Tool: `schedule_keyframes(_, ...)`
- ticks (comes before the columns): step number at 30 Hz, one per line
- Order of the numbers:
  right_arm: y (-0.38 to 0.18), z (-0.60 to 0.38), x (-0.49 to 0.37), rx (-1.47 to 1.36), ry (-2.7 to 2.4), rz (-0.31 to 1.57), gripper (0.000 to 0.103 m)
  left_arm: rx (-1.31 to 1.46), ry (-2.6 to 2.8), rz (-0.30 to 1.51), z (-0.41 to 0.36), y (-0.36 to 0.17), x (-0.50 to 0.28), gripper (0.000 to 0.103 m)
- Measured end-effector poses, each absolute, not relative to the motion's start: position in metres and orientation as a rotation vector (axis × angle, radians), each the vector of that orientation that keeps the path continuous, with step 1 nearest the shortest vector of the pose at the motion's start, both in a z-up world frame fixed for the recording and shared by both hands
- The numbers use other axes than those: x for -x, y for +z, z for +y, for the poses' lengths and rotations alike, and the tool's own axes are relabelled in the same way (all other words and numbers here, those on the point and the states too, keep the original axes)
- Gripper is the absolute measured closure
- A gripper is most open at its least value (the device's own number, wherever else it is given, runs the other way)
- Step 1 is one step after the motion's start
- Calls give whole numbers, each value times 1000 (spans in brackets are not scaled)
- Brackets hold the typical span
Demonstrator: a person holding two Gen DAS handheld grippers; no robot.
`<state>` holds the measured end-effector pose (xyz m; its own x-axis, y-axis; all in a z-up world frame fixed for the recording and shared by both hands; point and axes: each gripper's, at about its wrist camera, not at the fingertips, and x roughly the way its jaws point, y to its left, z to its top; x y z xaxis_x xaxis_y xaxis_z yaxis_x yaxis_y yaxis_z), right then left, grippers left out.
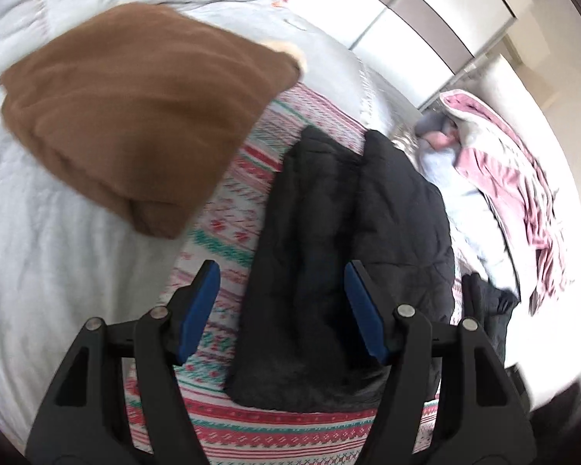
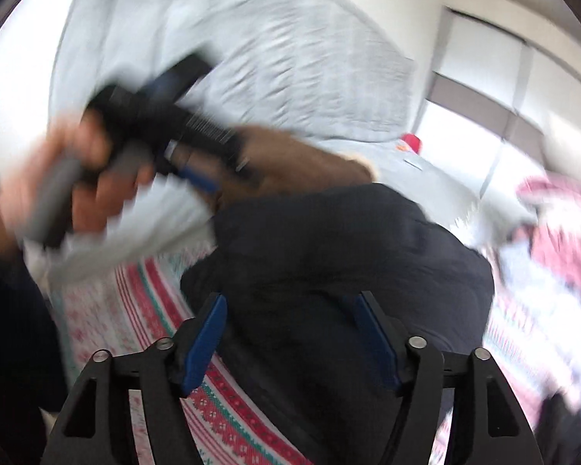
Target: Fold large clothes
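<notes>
My left hand-held gripper stands wide apart and empty, its blue pads hovering above the near end of the black quilted jacket. My right hand-held gripper is likewise spread wide and holds nothing, poised over the same black jacket just ahead of its fingers. Whether either set of pads touches the cloth I cannot tell; the right view is heavily blurred.

The jacket lies lengthwise ahead of the left gripper, already narrowed into a long strip, on a patterned red-and-green blanket spread on the bed. Ahead and to the left rests a folded brown garment, just beside the jacket's far end. A pink cloth lies well apart to the right.

In my judgement the step in hand is the crosswise fold of the jacket. To do it well, each gripper should close on one near corner, taking all layers of the padded cloth, then lift level and carry the hem to the far edge. The slippery, bulky filling may spring open; press after release. Keep clear of the brown garment.
</notes>
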<state>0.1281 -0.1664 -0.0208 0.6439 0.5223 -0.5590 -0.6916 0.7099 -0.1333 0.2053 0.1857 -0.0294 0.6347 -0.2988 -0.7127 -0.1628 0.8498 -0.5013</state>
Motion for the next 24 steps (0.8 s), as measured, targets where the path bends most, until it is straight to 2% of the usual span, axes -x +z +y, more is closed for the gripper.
schedule_keyframes(3,-16,-212,-157,151,633,599,32,527,-123,876,163,-23,-210,36)
schedule_keyframes(8,-42,-268,-207,-167,515,786,35,466,-125,867,137,-20,-221,36)
schedule_keyframes(11,-54,-249,-204,-87,558,801,41,440,-99,840,129,-14,-225,36)
schedule_keyframes(17,-88,-202,-187,133,632,849,42,444,-106,800,125,-5,-226,36)
schedule_keyframes(24,-128,-193,-190,176,643,951,42,413,-153,768,101,5,-234,36)
